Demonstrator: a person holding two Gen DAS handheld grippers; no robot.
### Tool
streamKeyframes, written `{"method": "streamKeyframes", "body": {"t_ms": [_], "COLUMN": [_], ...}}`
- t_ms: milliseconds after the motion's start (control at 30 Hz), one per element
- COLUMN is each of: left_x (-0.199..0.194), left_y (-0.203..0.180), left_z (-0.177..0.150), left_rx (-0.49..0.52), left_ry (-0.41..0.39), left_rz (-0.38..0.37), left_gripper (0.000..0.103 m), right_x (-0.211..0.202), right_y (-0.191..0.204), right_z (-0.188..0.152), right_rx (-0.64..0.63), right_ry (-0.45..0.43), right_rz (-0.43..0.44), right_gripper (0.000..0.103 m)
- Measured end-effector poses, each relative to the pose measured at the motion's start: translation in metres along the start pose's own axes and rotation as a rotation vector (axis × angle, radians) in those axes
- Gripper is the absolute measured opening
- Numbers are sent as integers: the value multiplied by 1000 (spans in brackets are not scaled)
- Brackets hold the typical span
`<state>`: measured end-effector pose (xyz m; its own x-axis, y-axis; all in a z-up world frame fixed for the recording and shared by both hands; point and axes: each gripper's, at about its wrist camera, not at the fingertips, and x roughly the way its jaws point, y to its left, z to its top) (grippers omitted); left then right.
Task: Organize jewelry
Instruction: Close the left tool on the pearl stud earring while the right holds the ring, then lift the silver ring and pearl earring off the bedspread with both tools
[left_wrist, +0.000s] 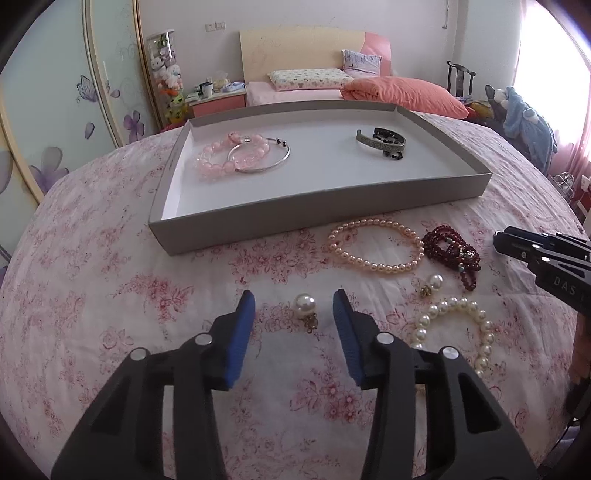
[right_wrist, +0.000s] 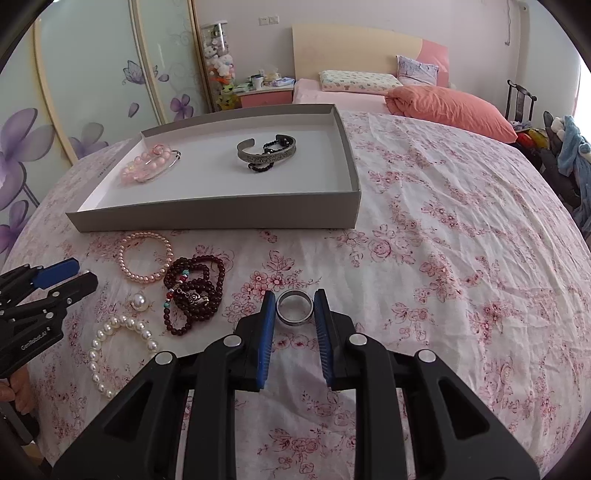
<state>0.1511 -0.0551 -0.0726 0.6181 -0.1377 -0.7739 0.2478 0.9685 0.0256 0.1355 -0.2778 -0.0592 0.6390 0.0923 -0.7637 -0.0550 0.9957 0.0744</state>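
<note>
A grey tray (left_wrist: 236, 229) (right_wrist: 221, 218) lies on the floral bedspread. It holds a pink bead bracelet (left_wrist: 218, 157) (right_wrist: 142, 166) with a silver bangle (left_wrist: 275, 160), and a metal cuff (left_wrist: 382, 142) (right_wrist: 267, 151) with black beads. In front lie a pink pearl bracelet (left_wrist: 373, 245) (right_wrist: 146, 256), dark red beads (left_wrist: 454, 254) (right_wrist: 195, 288), a white pearl bracelet (left_wrist: 458, 332) (right_wrist: 118, 350) and two pearl earrings (left_wrist: 306, 306) (left_wrist: 432, 284). My left gripper (left_wrist: 293, 306) is open around one pearl earring. My right gripper (right_wrist: 294, 304) is shut on a silver ring (right_wrist: 294, 306).
A bed with an orange pillow (left_wrist: 402, 96) stands behind. A wardrobe with flower-patterned doors (left_wrist: 55, 110) is on the left. A chair with blue clothes (left_wrist: 528, 122) is at the right. The right gripper also shows at the right edge of the left wrist view (left_wrist: 496, 242).
</note>
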Motion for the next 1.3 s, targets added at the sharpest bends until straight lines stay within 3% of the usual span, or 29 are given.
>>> {"method": "streamKeyframes", "body": {"t_ms": [167, 233, 267, 800, 1300], "left_x": [3, 4, 4, -29, -56], "left_y": [-5, -6, -7, 34, 41], "left_z": [2, 3, 3, -2, 6], "left_rx": [4, 5, 8, -61, -97], "left_ry": [7, 7, 6, -65, -163], "left_rz": [4, 6, 11, 91, 128], "left_gripper": [32, 23, 14, 14, 14], "right_x": [0, 0, 0, -19, -35], "right_y": [0, 1, 1, 24, 29], "right_z": [1, 1, 1, 8, 17], "right_rx": [0, -1, 0, -45, -56], "right_ry": [0, 0, 0, -99, -179], "right_rz": [2, 3, 3, 31, 35], "right_gripper": [23, 23, 23, 23, 23]}}
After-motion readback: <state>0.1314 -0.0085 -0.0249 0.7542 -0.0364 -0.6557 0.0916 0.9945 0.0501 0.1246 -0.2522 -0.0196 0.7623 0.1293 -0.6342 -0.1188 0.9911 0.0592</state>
